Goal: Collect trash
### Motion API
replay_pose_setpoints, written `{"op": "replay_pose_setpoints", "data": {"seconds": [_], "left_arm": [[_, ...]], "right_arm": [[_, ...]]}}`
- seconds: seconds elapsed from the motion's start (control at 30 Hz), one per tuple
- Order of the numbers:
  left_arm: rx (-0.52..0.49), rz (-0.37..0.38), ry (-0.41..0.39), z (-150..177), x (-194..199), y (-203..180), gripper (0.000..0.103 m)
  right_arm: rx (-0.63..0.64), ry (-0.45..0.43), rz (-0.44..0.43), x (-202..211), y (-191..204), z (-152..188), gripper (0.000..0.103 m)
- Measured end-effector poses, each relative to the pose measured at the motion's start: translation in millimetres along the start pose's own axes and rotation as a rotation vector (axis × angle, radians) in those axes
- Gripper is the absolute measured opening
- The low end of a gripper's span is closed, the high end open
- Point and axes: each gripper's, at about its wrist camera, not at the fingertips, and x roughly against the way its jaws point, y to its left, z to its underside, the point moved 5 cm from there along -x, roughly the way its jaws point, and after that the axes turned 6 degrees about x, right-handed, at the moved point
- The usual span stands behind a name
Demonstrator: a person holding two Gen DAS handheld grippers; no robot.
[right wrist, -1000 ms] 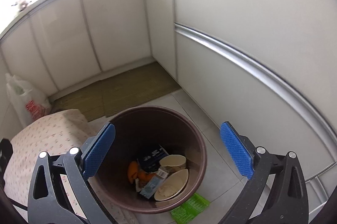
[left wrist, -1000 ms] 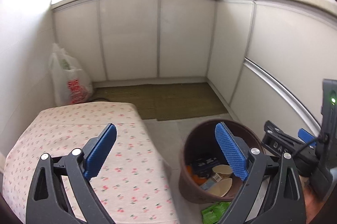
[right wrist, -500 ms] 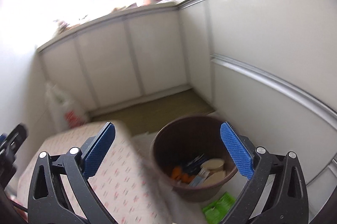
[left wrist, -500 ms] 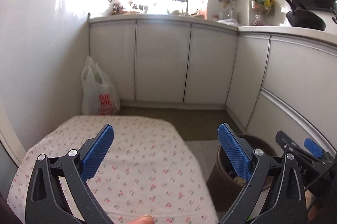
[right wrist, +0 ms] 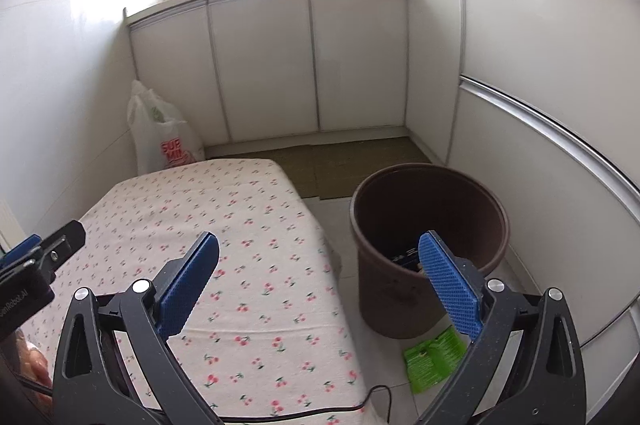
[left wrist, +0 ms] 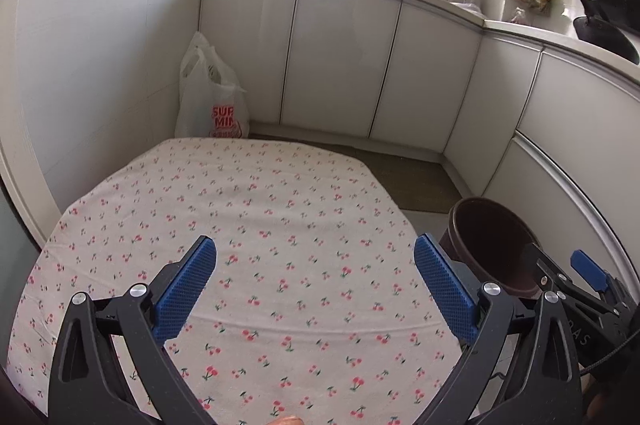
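— Left gripper (left wrist: 316,285)?
— Spread wide, blue pads (left wrist: 186,295) well apart, nothing between. Hovering over the cherry-print tablecloth (left wrist: 256,209).

— Right gripper (right wrist: 320,283)?
— Also wide apart, nothing held. One pad over the cloth's edge, the other in front of the brown bin (right wrist: 430,209).

— And the bin itself?
— Standing upright on the tiled floor, between the covered table and the curved white cabinets (right wrist: 540,73). Round, dark brown, tapering towards the base, rim a little scuffed. Inside, only a glimpse of something dark with white print and a pale scrap at the bottom; too hidden behind the pad to name. From the left wrist view, seen at the right, partly covered by the other gripper's black frame.

— Any trash outside?
— Yes: a green wrapper (right wrist: 434,359) lying flat on the floor, touching or just beside the bin's base, on the near side. Bright green, small print, crumpled at the corners.

— Anything else around?
— A white plastic bag (left wrist: 212,97) with red lettering, standing in the corner against the wall beyond the table. A brownish mat (right wrist: 352,161) along the cabinet feet. A thin black cable (right wrist: 360,407) trailing across the cloth's near edge.
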Motion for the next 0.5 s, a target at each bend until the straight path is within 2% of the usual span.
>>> {"op": "replay_pose_setpoints", "data": {"seconds": [0.17, 0.3, 0.5], "left_arm": [[0.024, -0.026, 0.034, 19, -2, 23, 0.096], [0.079, -0.013, 0.093, 27, -14, 38, 0.096], [0.09, -0.039, 0.115, 34, -23, 49, 0.096]], "right_arm": [[0.088, -0.021, 0.015, 1, 28, 5, 0.096], [0.143, -0.039, 0.024, 1, 46, 10, 0.096], [0.202, -0.028, 0.022, -5, 61, 18, 0.096]]}}
